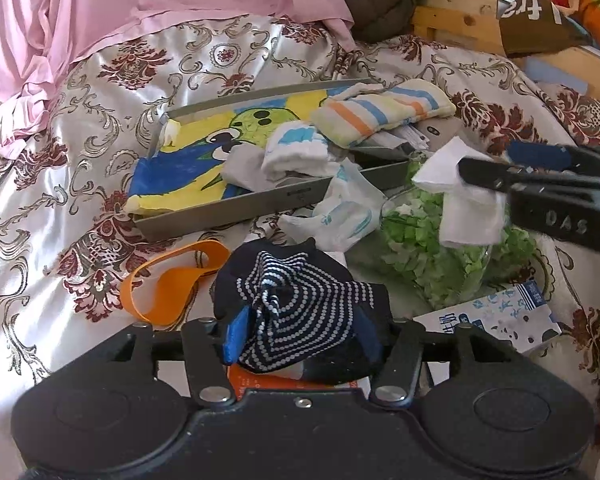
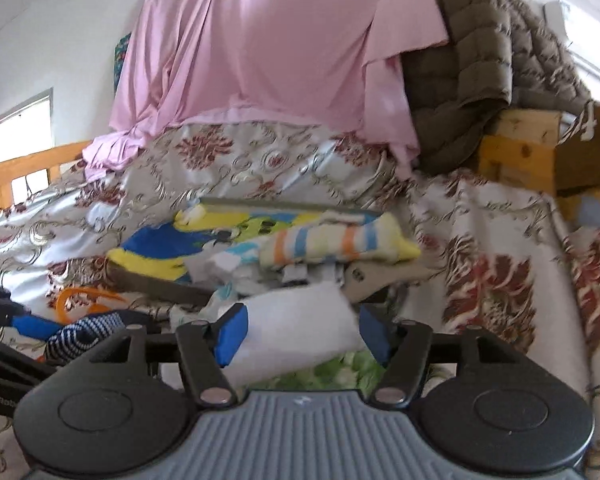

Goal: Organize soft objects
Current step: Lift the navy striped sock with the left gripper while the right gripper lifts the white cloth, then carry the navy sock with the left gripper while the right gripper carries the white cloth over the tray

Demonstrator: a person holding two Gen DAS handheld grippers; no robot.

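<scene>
My right view is smeared, and much there is hard to read. The grey tray's (image 1: 260,204) near wall is half covered by loose socks, and my left gripper's (image 1: 302,338) body hides whatever lies under the dark sock (image 1: 300,312). That sock, navy with rows of white dots and bunched into a lump, sits between my left fingers, which stand apart; the blue pad touches one side, but I cannot tell whether it presses. In my right gripper (image 2: 304,336) a white cloth (image 2: 300,328) lies between spread fingers, over a bag of green bits (image 1: 432,256). A striped towel (image 1: 384,112) and a parrot-print cloth (image 1: 204,152) rest in the tray on the floral bedspread (image 1: 100,120).
</scene>
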